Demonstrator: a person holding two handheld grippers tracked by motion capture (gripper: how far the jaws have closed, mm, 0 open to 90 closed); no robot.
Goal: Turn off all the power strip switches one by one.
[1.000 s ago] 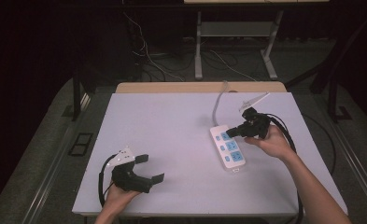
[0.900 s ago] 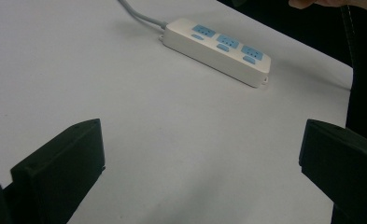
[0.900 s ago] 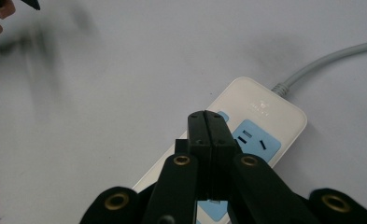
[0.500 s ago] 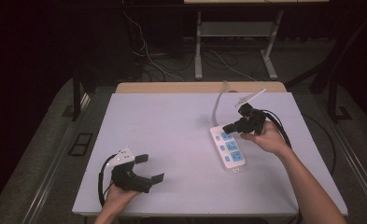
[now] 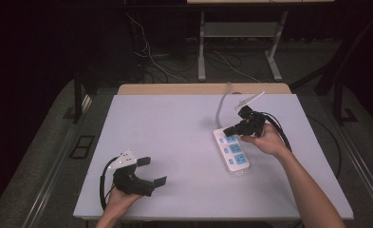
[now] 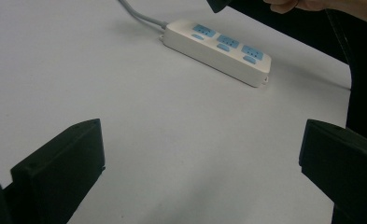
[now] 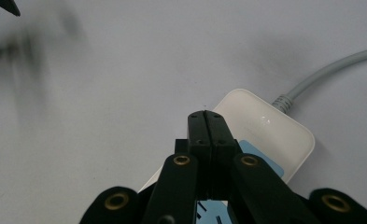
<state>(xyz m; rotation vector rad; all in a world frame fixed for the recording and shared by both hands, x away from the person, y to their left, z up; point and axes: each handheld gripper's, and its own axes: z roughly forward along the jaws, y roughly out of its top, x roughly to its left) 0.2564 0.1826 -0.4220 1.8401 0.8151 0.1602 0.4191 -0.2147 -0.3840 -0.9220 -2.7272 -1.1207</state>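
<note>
Lying on the white table, right of centre: a white power strip with three blue outlets, grey cord running to the far edge. No readable brand or writing on it. Hovering just over its cord end: right gripper, jaws pressed together, empty. Resting near the front left corner: left gripper, jaws spread wide, empty.
</note>
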